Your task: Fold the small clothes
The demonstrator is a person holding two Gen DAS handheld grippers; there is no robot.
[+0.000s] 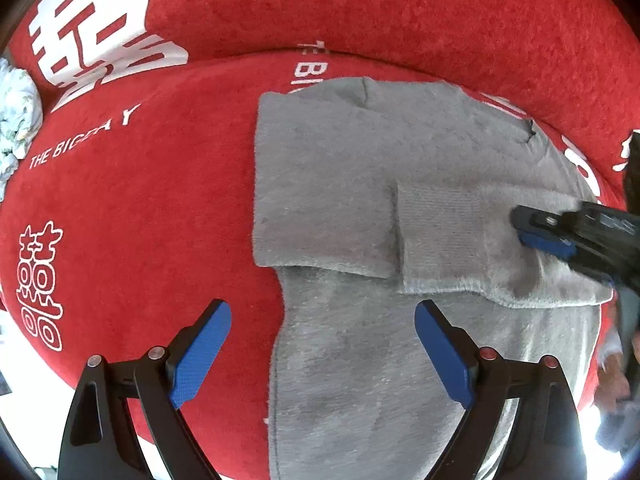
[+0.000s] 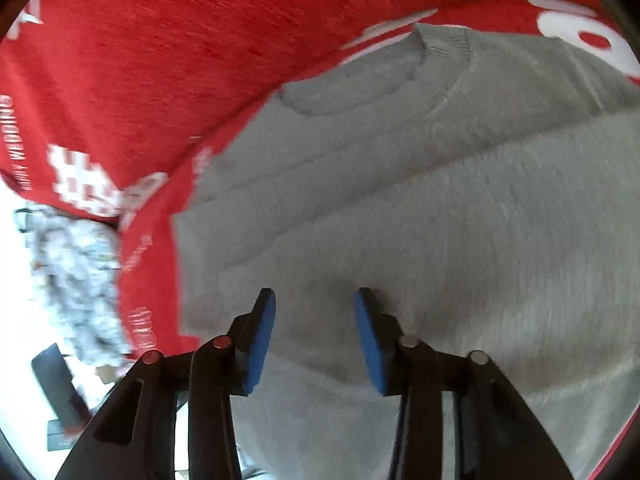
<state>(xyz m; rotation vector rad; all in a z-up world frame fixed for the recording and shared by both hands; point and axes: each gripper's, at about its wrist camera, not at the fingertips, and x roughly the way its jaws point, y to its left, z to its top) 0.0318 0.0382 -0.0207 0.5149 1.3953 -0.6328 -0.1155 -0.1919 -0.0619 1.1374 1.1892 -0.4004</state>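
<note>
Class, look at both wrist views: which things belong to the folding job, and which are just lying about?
Part of the job:
- grey sweater, sleeves folded across its body
- left claw, open above it
- right claw, open, at the folded sleeve

Just lying about:
- crumpled floral cloth at the edge
- red blanket with white lettering, underneath

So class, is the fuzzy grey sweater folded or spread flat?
Partly folded. The fuzzy grey sweater has its ribbed-cuff sleeve laid across the chest, over the red plush cover; the lower body is still unfolded.
</note>
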